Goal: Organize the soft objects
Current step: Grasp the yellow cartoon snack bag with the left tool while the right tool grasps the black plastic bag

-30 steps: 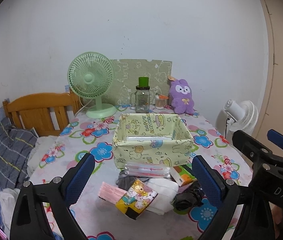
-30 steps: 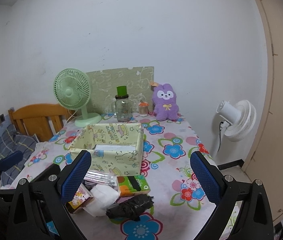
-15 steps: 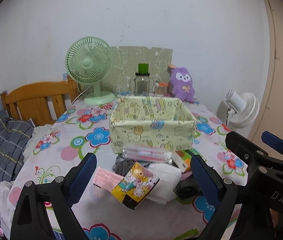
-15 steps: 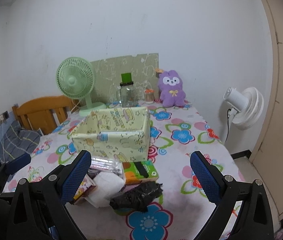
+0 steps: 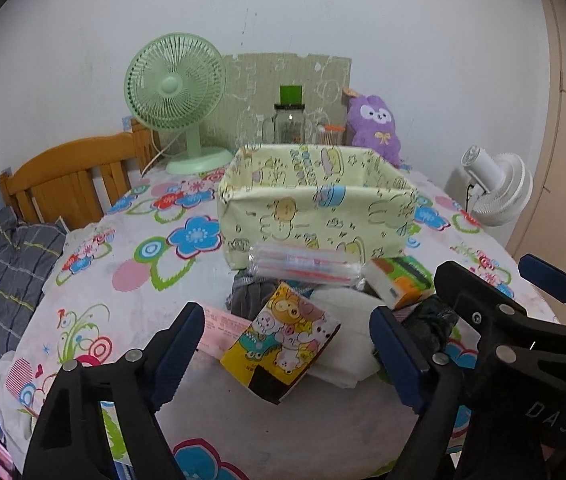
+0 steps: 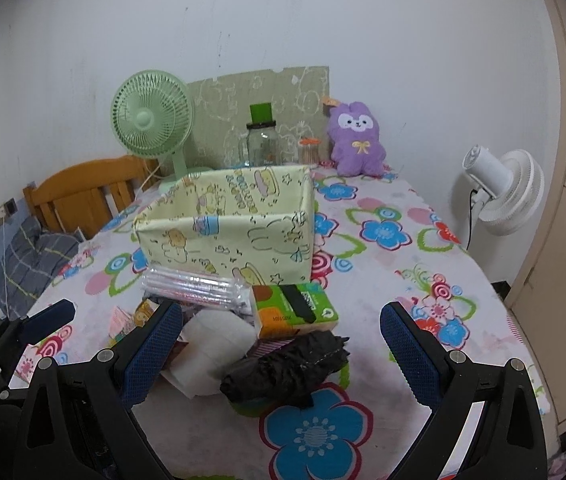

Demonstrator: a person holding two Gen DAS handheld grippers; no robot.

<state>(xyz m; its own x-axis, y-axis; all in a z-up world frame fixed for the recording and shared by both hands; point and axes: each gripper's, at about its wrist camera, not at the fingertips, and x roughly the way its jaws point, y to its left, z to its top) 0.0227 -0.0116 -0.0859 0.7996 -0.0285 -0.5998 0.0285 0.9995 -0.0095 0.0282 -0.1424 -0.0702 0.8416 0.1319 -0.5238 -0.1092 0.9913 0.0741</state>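
Yellow cartoon packet (image 5: 281, 342) lies between the left tongs (image 5: 289, 354), whose jaws, apart, have just been narrowing without touching it. Right tongs (image 6: 281, 354) gape over a black bundle (image 6: 285, 366); fabric box (image 5: 315, 208) beyond.

I count one pale yellow cartoon-print fabric box (image 5: 317, 216) on the table (image 5: 135, 312). In the pile before it:
- one clear plastic packet of pink sticks (image 5: 307, 266)
- one orange-and-green tissue pack (image 6: 295, 310)
- one yellow cartoon-print pack (image 5: 281, 346)
- one white folded cloth (image 6: 215, 344)
- one crumpled black bag (image 6: 287, 364)
- one pink paper slip (image 5: 225, 330)

Fans: two, one green desk fan (image 5: 175, 92), one white (image 6: 503, 192). One purple plush rabbit (image 6: 357, 140). One glass jar with green lid (image 5: 290, 120).
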